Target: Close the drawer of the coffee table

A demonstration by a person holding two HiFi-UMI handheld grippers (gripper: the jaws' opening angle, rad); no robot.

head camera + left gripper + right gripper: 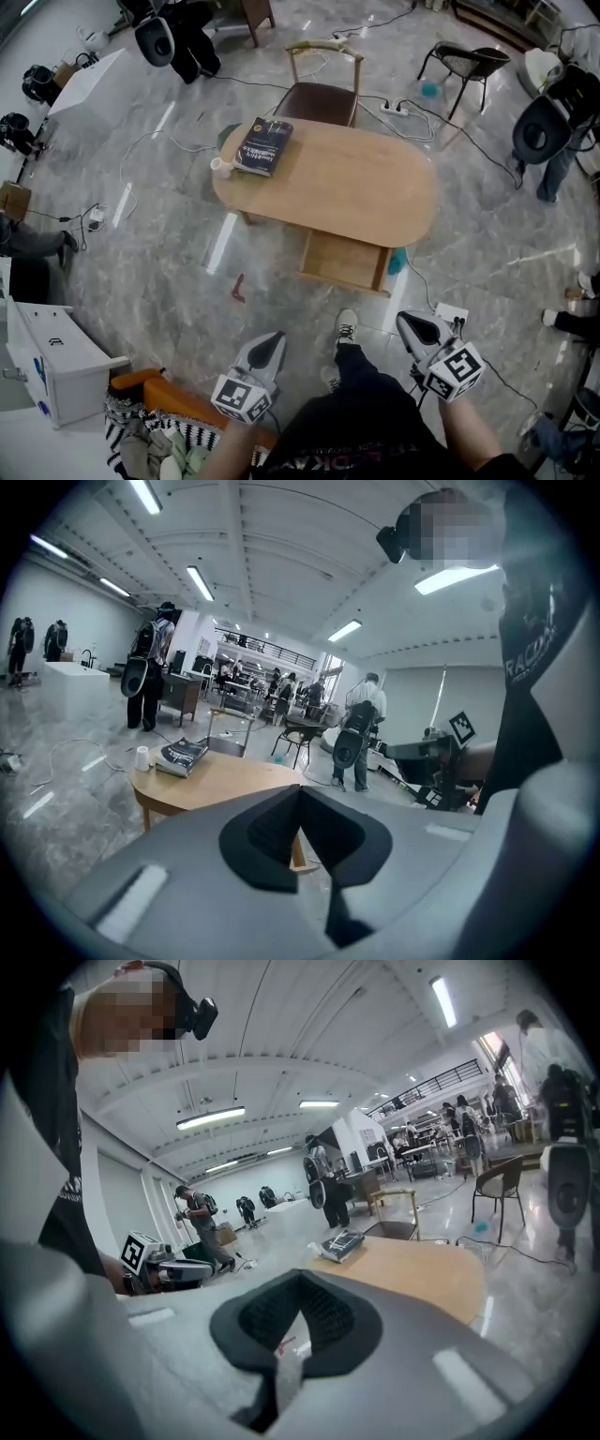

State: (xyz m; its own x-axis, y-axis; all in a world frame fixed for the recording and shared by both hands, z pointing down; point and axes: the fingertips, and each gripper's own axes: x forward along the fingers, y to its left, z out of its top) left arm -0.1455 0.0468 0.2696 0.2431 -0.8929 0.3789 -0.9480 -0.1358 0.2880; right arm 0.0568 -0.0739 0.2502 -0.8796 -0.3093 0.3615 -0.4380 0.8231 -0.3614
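The oval wooden coffee table (356,183) stands mid-floor with its drawer (343,262) pulled out toward me. A dark book (263,146) and a white cup (219,167) lie on its far left end. My left gripper (272,339) is low and left of the drawer, shut and empty, well short of it. My right gripper (405,321) is right of the drawer, also shut and empty. In the left gripper view the shut jaws (300,794) point at the table (216,780). In the right gripper view the jaws (300,1277) face the tabletop (422,1274).
A wooden chair (323,89) stands behind the table, and a black chair (464,61) at the back right. Cables and a power strip (394,110) cross the floor. A white cabinet (47,352) and striped cloth (150,422) sit lower left. My shoe (346,326) is below the drawer.
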